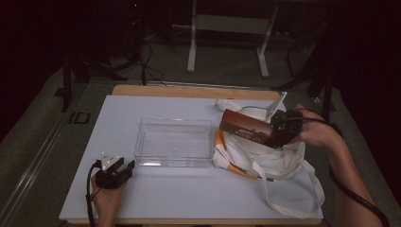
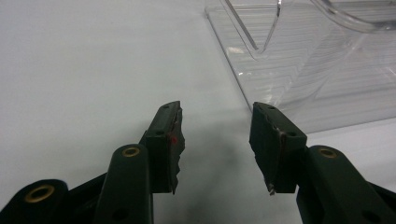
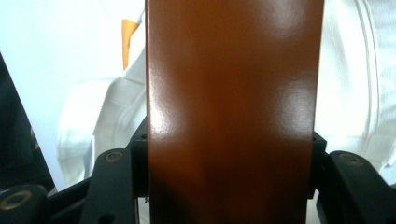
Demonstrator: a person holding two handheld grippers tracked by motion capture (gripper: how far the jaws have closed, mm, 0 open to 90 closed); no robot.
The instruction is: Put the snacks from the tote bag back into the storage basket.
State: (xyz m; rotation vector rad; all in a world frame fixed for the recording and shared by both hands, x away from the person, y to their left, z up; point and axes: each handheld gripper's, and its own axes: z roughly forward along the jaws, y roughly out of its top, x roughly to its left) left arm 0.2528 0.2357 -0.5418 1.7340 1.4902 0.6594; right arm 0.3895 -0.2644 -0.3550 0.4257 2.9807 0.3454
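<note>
A glossy brown box (image 1: 246,127) hangs above the white cloth bag (image 1: 265,156) at the right of the table, its far end pointing toward the clear plastic bin (image 1: 174,142). My right gripper (image 1: 280,128) is shut on the box's near end; in the right gripper view the brown box (image 3: 233,107) stands between both jaws with the white cloth bag (image 3: 93,121) behind it. My left gripper (image 1: 124,166) rests open on the white board near the front left, just left of the bin. Its jaws (image 2: 217,140) are apart with nothing between them, the clear plastic bin (image 2: 317,65) just ahead.
The white board (image 1: 118,123) covers most of the wooden table. The bag's long strap (image 1: 302,198) loops toward the front right corner, and an orange trim (image 1: 236,169) shows along the bag's edge. Table legs and cables stand on the dark floor beyond.
</note>
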